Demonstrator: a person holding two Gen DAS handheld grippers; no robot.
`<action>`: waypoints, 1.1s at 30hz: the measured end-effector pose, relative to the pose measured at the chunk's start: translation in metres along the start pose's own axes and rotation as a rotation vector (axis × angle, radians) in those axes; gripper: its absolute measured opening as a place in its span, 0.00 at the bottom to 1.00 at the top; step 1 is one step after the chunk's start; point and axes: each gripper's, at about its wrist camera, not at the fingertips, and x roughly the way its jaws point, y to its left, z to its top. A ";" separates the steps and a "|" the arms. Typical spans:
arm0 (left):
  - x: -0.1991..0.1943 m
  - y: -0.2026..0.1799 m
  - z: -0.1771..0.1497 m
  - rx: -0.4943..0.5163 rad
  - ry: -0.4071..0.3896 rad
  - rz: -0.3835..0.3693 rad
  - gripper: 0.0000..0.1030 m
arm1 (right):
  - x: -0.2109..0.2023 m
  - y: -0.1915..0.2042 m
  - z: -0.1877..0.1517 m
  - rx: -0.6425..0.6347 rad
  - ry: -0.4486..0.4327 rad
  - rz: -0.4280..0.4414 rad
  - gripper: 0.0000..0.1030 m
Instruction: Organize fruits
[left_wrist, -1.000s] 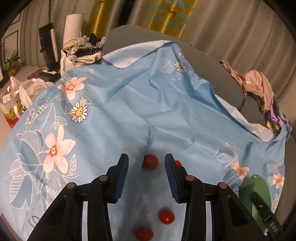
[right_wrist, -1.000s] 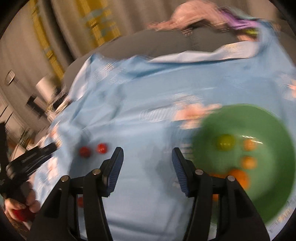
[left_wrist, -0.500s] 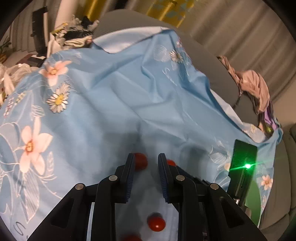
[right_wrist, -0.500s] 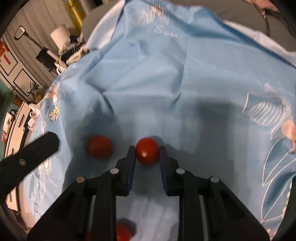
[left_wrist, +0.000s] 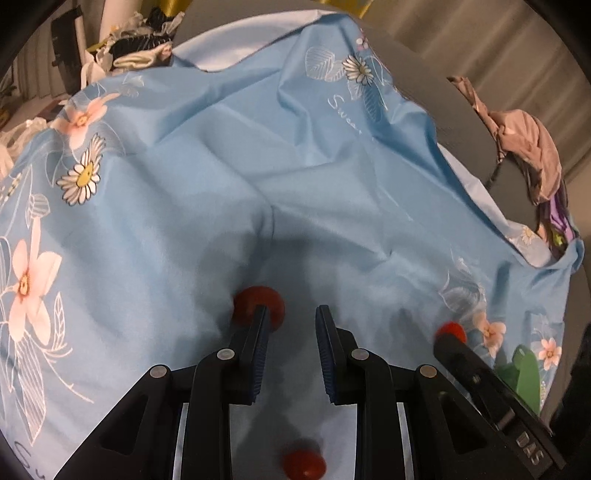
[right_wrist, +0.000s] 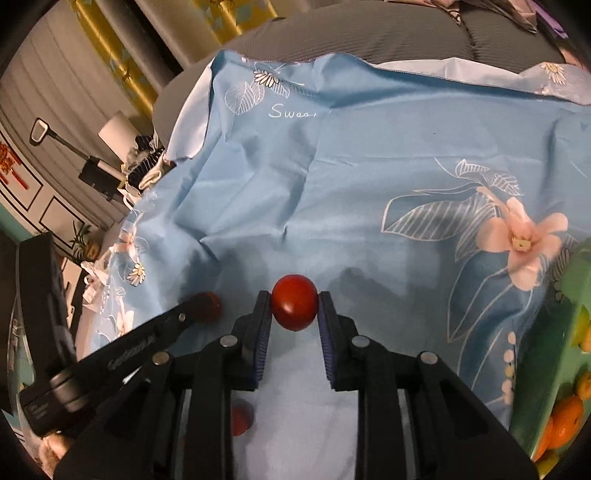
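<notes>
2 grippers work over the blue floral cloth (right_wrist: 332, 177). At lower centre of the right wrist view, the right gripper (right_wrist: 294, 314) pinches a red tomato (right_wrist: 294, 307) between its pads. At lower centre of the left view, the left gripper (left_wrist: 290, 321) stands narrowly parted and empty, another tomato (left_wrist: 245, 300) behind its left finger. A green bowl (right_wrist: 546, 376) with oranges sits at the lower right edge.
</notes>
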 end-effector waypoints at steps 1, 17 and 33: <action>0.000 0.000 0.001 -0.005 -0.005 0.003 0.25 | 0.000 -0.001 -0.001 0.006 0.003 0.004 0.25; 0.012 -0.009 0.013 -0.020 -0.073 0.014 0.25 | -0.020 -0.013 -0.005 0.065 -0.031 0.025 0.26; 0.038 -0.037 0.000 0.074 0.018 -0.014 0.25 | -0.038 -0.023 -0.003 0.085 -0.094 0.000 0.26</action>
